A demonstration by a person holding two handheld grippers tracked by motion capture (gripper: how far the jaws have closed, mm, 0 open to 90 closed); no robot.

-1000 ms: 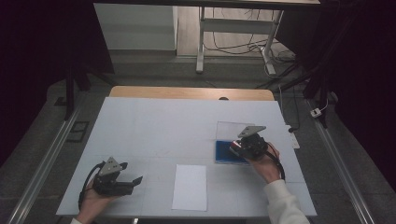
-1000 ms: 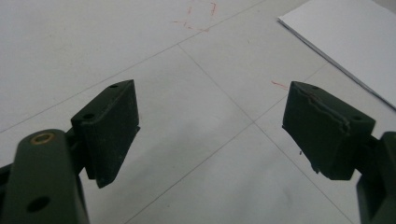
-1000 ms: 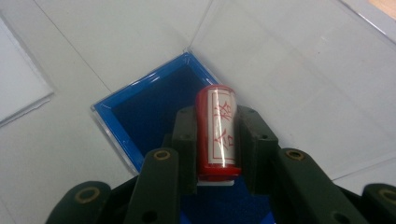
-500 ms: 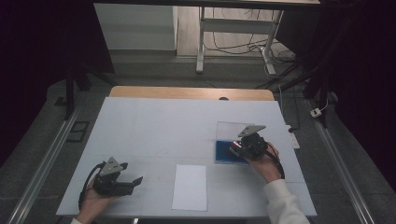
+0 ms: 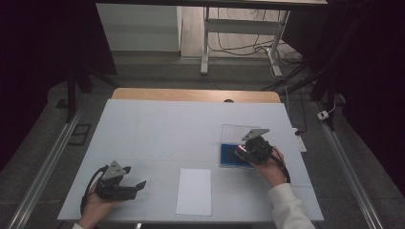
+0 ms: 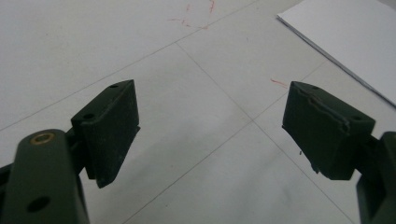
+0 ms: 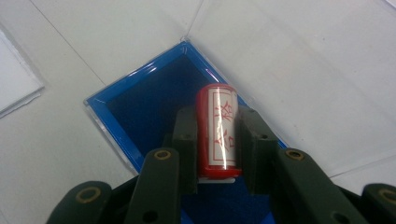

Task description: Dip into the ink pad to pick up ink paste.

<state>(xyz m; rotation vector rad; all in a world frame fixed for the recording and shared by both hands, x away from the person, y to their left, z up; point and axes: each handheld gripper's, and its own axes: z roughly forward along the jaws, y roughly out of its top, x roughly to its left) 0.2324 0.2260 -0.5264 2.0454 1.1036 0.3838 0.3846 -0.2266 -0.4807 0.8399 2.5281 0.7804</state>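
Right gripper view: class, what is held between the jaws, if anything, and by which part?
A red cylindrical stamp with a white label is clamped by its sides, over the blue ink pad tray.

Right hand-held gripper (image 5: 246,151) over blue tray (image 5: 228,155)

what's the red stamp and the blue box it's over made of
Stamp: likely glossy plastic, judging by the bright streak down its red barrel, with a white label printed in red. The right tongs clamp it.
Box: clear hard plastic rim, going by its shiny see-through edges; the dark blue inside looks matte, perhaps an ink pad.
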